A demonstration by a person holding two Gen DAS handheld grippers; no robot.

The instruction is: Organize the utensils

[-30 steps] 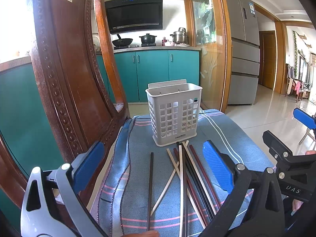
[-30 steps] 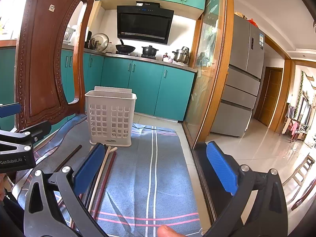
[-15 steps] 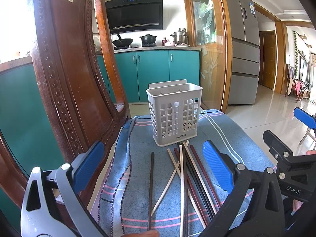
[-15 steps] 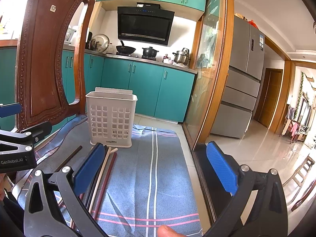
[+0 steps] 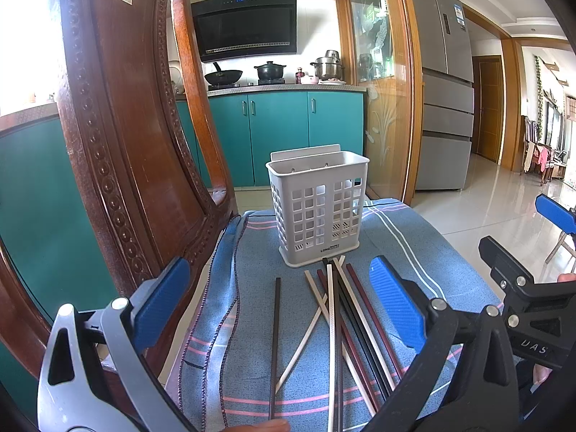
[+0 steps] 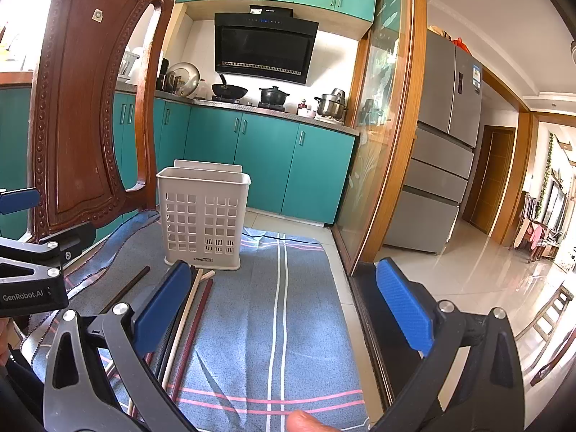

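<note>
A white slotted utensil basket (image 5: 318, 208) (image 6: 203, 216) stands upright at the far end of a blue striped cloth (image 5: 403, 244) (image 6: 280, 309). Several chopsticks (image 5: 338, 316) (image 6: 187, 320), cream, dark red and black, lie fanned in front of it; one dark chopstick (image 5: 275, 338) lies apart on the left. My left gripper (image 5: 277, 306) is open above the near ends of the chopsticks, holding nothing. My right gripper (image 6: 284, 306) is open over bare cloth to the right of the chopsticks, holding nothing. Each gripper shows at the edge of the other's view.
A carved wooden chair back (image 5: 118, 136) (image 6: 82, 115) rises close on the left. The cloth's right edge (image 6: 345, 309) drops to a tiled floor beside a glass sliding door (image 6: 381, 126). Teal kitchen cabinets (image 5: 280, 133) stand behind the basket.
Both grippers have barely moved; the views shift very slightly. The chopsticks and basket lie as before.
</note>
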